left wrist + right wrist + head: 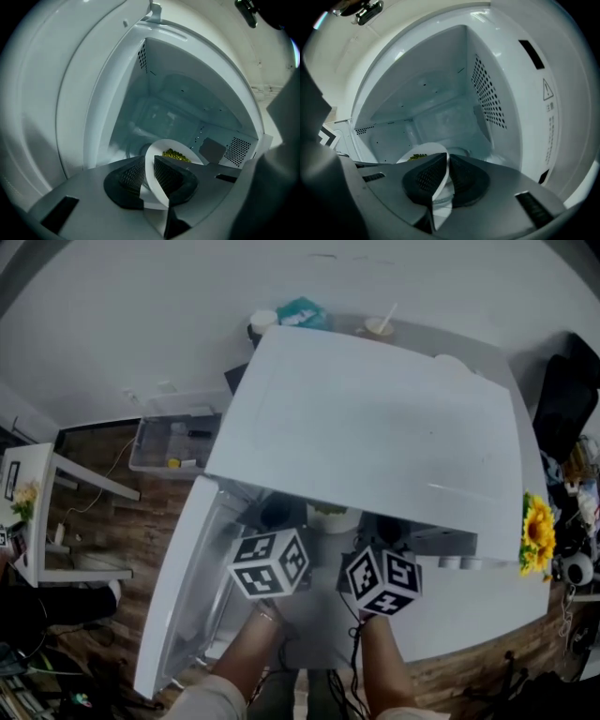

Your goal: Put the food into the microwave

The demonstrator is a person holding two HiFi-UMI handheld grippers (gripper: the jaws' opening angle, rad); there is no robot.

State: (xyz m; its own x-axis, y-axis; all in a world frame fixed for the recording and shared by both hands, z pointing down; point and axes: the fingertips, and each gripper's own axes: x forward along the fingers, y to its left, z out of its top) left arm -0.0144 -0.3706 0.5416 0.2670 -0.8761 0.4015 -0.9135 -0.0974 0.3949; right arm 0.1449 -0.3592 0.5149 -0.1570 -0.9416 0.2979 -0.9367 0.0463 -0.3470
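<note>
While parked at the mouth of the white microwave (pixel 375 427), left gripper (pixel 147 176) and right gripper (pixel 446 176) are both pinching the rim of the round white plate (pixel 161 144), jaws barely apart.

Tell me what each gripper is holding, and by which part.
Both hold one white plate of green food: the left gripper and the right gripper each clamp its rim, on opposite sides.

A sunflower (pixel 537 529) stands at the right edge of the white table (pixel 469 606). Along the table's far edge, from left to right, are a dark cup with a pale lid (pixel 262 322), a teal packet (pixel 302 311) just beside it, and a cup with a straw (pixel 380 327). On the wooden floor (pixel 112 531) to the left sits a clear storage box (pixel 173 442), with a small white side table (pixel 37 512) further left.
</note>
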